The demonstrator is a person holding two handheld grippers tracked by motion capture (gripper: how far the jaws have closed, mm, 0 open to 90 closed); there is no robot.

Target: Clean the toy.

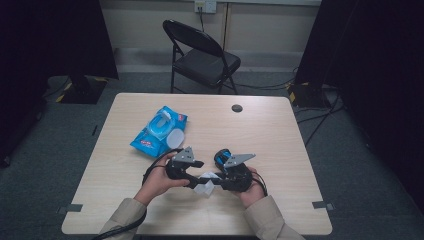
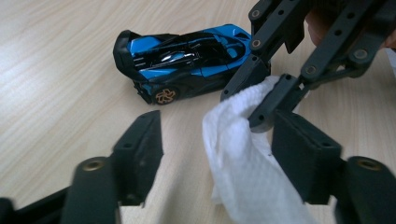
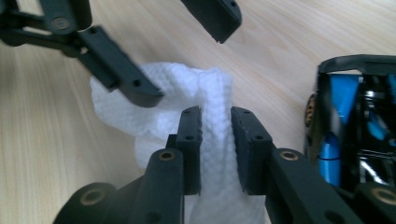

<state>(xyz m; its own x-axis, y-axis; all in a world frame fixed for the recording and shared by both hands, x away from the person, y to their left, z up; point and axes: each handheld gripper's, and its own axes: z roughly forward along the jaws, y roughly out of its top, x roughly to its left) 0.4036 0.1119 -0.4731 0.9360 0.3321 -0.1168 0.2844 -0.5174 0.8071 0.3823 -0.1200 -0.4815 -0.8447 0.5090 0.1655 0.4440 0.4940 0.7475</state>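
Observation:
A crumpled white wipe (image 3: 140,116) hangs just above the table's front middle. My right gripper (image 3: 215,114) is shut on it, its two pads pinching a fold. My left gripper (image 2: 219,126) faces it from the left with its jaws open around the wipe (image 2: 238,154). The cloth lies against the right-hand jaw and the other jaw stands apart. A blue and black toy car (image 2: 187,63) rests on the table just behind the grippers (image 1: 197,181), next to the right one (image 1: 216,179).
A blue pack of wet wipes (image 1: 159,131) with its lid flipped open lies left of centre on the wooden table (image 1: 280,150). A black folding chair (image 1: 205,60) stands beyond the far edge. A dark round cable hole (image 1: 237,108) sits near the back.

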